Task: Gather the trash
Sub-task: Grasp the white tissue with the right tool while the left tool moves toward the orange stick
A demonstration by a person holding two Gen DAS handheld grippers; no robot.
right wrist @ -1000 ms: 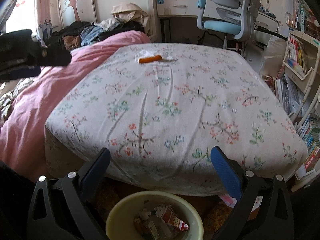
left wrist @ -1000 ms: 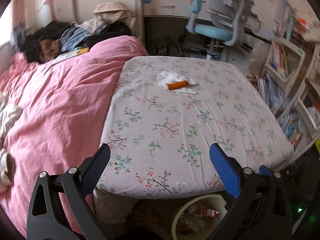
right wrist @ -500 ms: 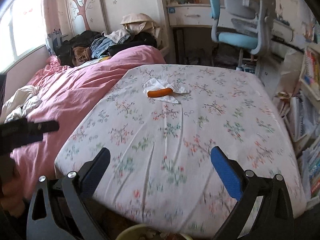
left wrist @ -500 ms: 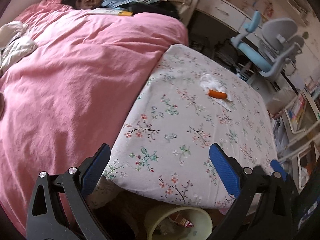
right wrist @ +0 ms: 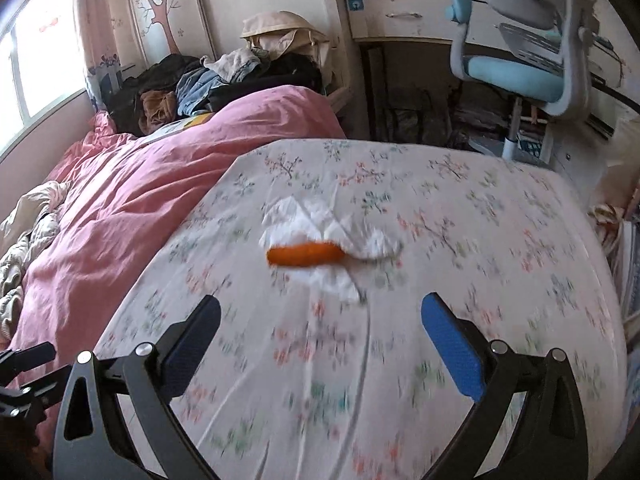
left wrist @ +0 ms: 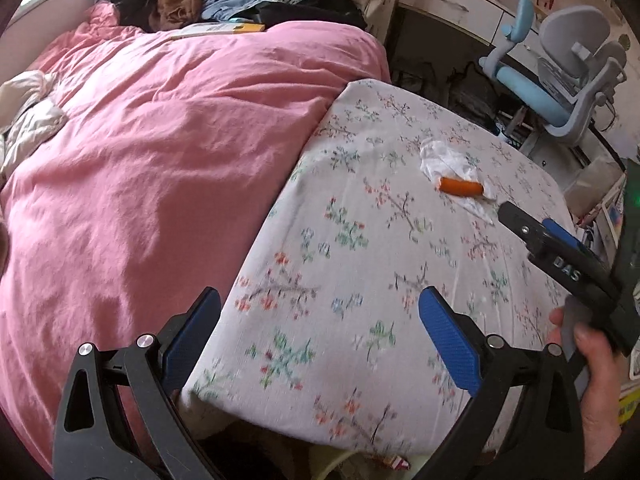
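Floral mattress [right wrist: 460, 280]: carries the trash toward its far edge, centre.
White tissue [right wrist: 308, 216]: crumpled, light, soft; pinch a raised fold.
Orange stick [right wrist: 304, 255]: lies on the tissue, apparently stiff; grip across its middle.
Right gripper [right wrist: 320, 336]: jaws wide, empty; nearer the trash than half a second ago.
Left gripper [left wrist: 320, 332]: jaws wide, empty, at the near edge.

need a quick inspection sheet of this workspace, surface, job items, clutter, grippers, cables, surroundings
surface: floral sheet beside pink duvet.
job's things: orange piece lying on crumpled white tissue; bin rim barely visible under the sheet's near edge.
clutter: clothes pile and a book on the duvet's far end.
grippers: left gripper open, empty; right gripper open, empty, facing the tissue.
cables: nothing seen.
surroundings: desk chair, white desk, window.
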